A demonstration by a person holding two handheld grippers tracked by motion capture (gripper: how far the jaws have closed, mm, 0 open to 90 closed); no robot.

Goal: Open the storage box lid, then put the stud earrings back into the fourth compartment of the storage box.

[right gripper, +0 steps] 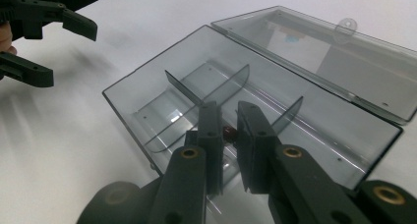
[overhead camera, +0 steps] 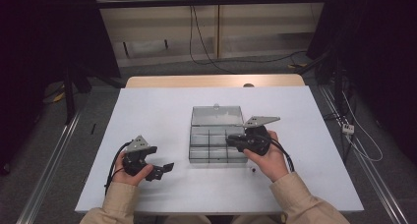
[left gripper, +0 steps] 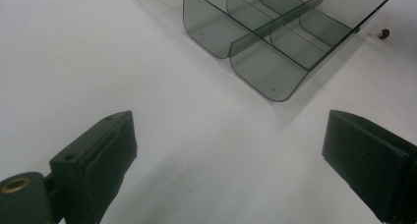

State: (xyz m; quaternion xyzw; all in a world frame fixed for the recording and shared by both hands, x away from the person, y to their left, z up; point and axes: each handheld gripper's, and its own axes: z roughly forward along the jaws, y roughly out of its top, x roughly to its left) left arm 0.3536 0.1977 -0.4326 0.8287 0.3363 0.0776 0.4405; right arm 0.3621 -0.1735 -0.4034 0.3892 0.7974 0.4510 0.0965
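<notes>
White tabletop [overhead camera: 147, 116] — clear compartment box [overhead camera: 216, 145] at centre, lid [overhead camera: 217, 115] thrown back.
Right gripper [right gripper: 227, 130] over the box, jaws narrow, pinching a small dark-red bead [right gripper: 229, 132]; left gripper [overhead camera: 160, 171] low on the table, well apart, jaws wide, nothing between — a 2nd bead [overhead camera: 253, 170] just beside the box.

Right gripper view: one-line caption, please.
Right gripper pinches a small dark red piece over the open clear box.

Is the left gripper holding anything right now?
No, the left gripper has its jaws wide apart over bare table, nothing between them.
</notes>
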